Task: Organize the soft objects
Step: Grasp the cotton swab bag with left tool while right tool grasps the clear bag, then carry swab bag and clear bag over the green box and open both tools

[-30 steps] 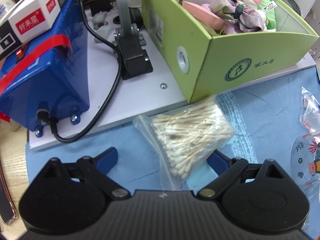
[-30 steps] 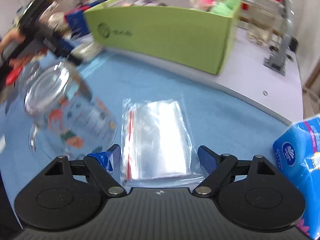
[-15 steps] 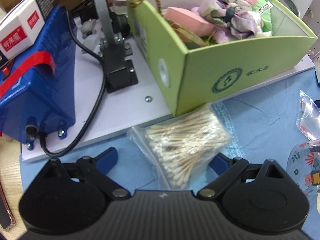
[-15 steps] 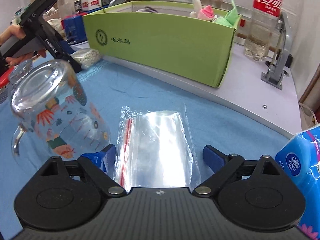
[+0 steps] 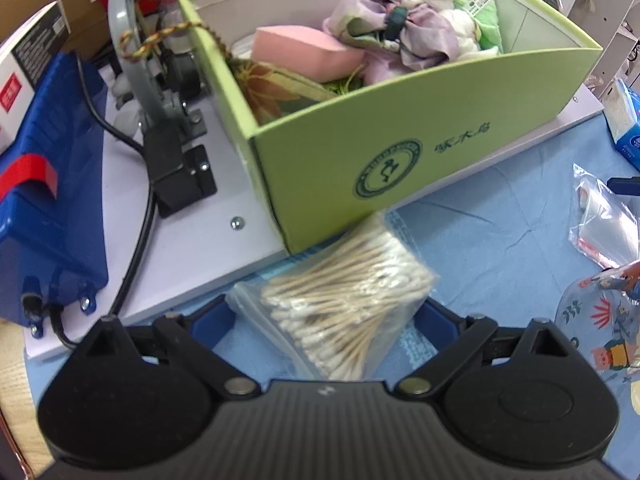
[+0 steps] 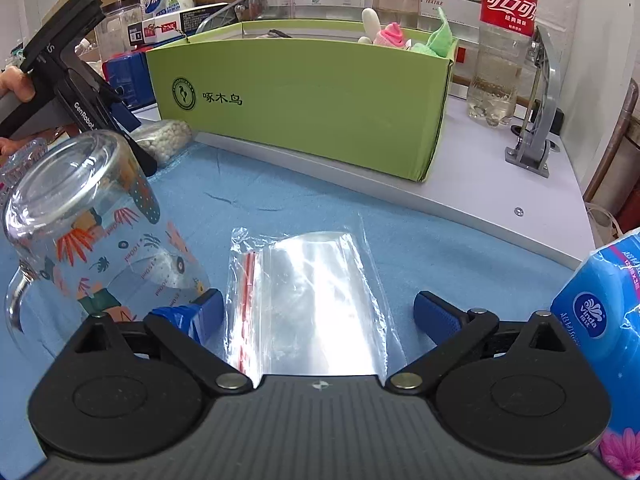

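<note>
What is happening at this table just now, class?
A person holds two sets of tongs over a blue cloth. The left tongs are open around a bag of cotton swabs lying in front of the green box of soft items. The right tongs are open around a clear zip bag, with an upturned glass mug on their left. Neither bag is gripped yet.

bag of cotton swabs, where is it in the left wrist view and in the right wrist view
Left wrist: the bag of cotton swabs lies low in the centre, between the open fingers of the left gripper, on the blue cloth.
Right wrist: far left, a small pale bundle beside the left gripper.
Shared landmark: the green box, whose near corner stands just behind the bag.
</note>
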A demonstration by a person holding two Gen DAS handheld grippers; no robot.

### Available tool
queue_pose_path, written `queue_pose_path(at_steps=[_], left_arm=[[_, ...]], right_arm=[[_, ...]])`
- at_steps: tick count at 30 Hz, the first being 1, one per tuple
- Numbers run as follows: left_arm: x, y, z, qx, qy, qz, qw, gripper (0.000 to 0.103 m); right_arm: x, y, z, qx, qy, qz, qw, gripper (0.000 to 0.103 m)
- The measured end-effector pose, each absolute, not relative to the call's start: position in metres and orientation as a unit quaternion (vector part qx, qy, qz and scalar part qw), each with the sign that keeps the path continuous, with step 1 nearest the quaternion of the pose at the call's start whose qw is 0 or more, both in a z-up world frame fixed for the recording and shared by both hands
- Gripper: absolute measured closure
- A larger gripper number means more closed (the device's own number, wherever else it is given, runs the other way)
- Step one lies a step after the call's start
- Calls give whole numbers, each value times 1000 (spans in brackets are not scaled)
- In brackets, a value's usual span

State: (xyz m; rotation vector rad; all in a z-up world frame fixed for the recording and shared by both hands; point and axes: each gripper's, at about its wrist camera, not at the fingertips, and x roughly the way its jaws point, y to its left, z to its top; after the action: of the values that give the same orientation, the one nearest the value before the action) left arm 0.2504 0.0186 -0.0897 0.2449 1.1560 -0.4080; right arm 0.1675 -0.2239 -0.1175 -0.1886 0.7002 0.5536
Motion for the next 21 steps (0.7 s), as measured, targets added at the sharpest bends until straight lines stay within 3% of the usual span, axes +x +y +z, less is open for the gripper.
queue_pose_path(at_steps=[5,8,10,13,21], left_arm=[[248,19,-88,113,517,-207,823,22],[243,26,-84,99,509,-206,829,40],[240,28,-83,87,508,-202,833,44],[230,42,-80,50,508,-196,837,48],[190,103,-47,-3,476,-154,866,49]], right_arm=[[168,-225,-118,-91,336,268,898,14],[165,-225,-113,-83,339,248,904,27],[162,-227,-105,-68,343,244,905,84],[152,-230,-100,-66,347,242,904,91],[127,-244,-64,-31,305,226,925,91]])
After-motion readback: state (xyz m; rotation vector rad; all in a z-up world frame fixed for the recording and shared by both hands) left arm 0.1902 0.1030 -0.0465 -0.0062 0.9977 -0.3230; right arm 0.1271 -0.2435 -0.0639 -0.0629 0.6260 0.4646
